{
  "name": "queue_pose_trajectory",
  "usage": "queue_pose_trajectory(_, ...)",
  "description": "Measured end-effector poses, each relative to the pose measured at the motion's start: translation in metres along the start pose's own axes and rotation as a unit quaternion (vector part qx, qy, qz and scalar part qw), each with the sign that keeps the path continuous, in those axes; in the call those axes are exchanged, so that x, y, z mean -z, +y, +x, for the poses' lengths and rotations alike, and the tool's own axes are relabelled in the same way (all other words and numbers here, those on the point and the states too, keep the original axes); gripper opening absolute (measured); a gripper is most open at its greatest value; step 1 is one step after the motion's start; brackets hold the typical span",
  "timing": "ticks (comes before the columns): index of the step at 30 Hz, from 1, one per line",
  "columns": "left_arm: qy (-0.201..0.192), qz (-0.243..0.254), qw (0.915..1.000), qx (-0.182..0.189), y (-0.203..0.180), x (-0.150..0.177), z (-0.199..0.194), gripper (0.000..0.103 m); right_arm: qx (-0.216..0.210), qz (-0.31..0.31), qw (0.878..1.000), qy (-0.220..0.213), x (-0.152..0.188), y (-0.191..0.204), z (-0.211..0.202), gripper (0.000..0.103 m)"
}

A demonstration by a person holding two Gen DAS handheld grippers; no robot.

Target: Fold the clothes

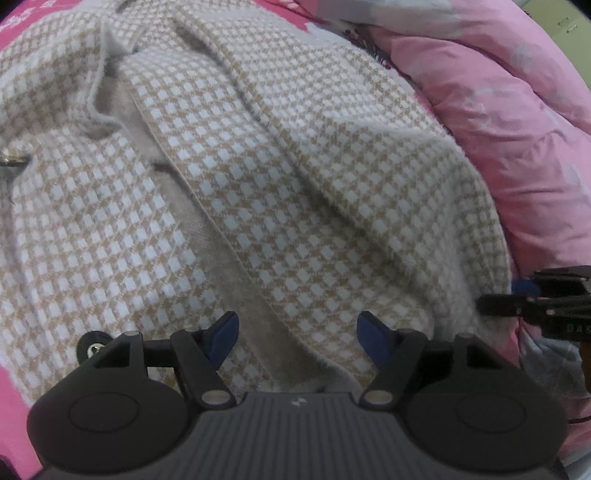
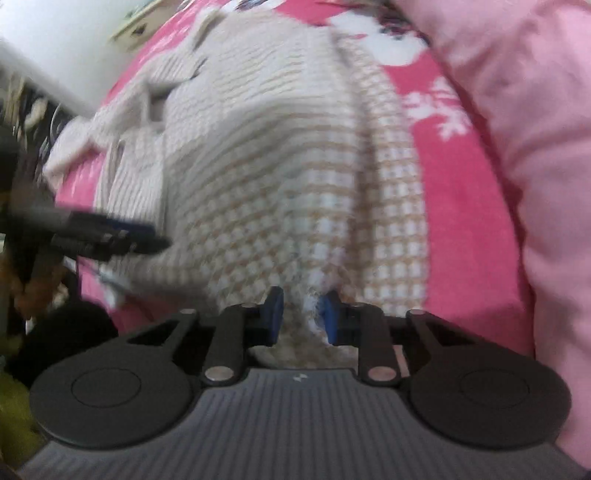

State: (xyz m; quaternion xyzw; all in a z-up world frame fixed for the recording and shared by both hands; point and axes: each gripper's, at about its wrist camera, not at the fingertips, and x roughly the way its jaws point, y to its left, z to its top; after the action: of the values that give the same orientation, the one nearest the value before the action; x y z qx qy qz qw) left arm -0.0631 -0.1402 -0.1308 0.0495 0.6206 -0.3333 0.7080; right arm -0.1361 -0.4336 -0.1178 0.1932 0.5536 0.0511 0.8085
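A bed fills the scene, spread with a bright pink sheet (image 2: 461,206) printed with white flowers. A pale pink quilt (image 1: 517,122) lies bunched along its right side. Far left, a white wall (image 2: 55,33) and a pale cabinet (image 2: 142,22) show, blurred.

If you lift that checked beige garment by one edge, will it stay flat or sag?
The checked garment would likely sag: it already lies in soft folds. Its thick, fuzzy knit suggests some weight, probably not slippery. The right hand-held gripper has bunched an edge easily.
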Motion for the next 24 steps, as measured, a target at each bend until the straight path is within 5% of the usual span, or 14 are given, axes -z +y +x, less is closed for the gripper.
queue_pose_trajectory(5, -0.005, -0.002, 1.0, 0.001, 0.003, 0.003, 0.001, 0.072, 0.009, 0.069, 0.997, -0.028, -0.012, -0.021, 0.014, 0.03)
queue_pose_trajectory(7, -0.008, -0.003, 1.0, 0.001, 0.005, 0.004, 0.0, 0.072, -0.024, 0.099, 0.995, -0.013, -0.011, -0.026, 0.024, 0.032)
queue_pose_trajectory(9, -0.013, -0.002, 0.9999, 0.001, 0.007, 0.006, -0.001, 0.072, -0.052, 0.103, 0.993, 0.004, -0.012, -0.022, 0.026, 0.013)
queue_pose_trajectory(13, -0.031, -0.021, 0.9992, 0.012, 0.016, 0.012, -0.012, 0.072, -0.191, 0.111, 0.975, -0.012, -0.033, -0.005, -0.013, 0.008)
queue_pose_trajectory(17, -0.085, -0.053, 0.9948, 0.018, 0.026, 0.02, -0.04, 0.071, -0.268, 0.096, 0.95, -0.129, -0.099, 0.004, -0.084, 0.008)
queue_pose_trajectory(21, -0.111, -0.068, 0.9914, 0.01, 0.042, 0.03, -0.076, 0.071, -0.333, 0.097, 0.892, -0.291, -0.177, -0.016, -0.163, 0.008)
queue_pose_trajectory(24, -0.107, -0.072, 0.9914, -0.019, 0.057, 0.038, -0.091, 0.072, -0.318, 0.121, 0.857, -0.388, -0.23, -0.044, -0.207, 0.009)
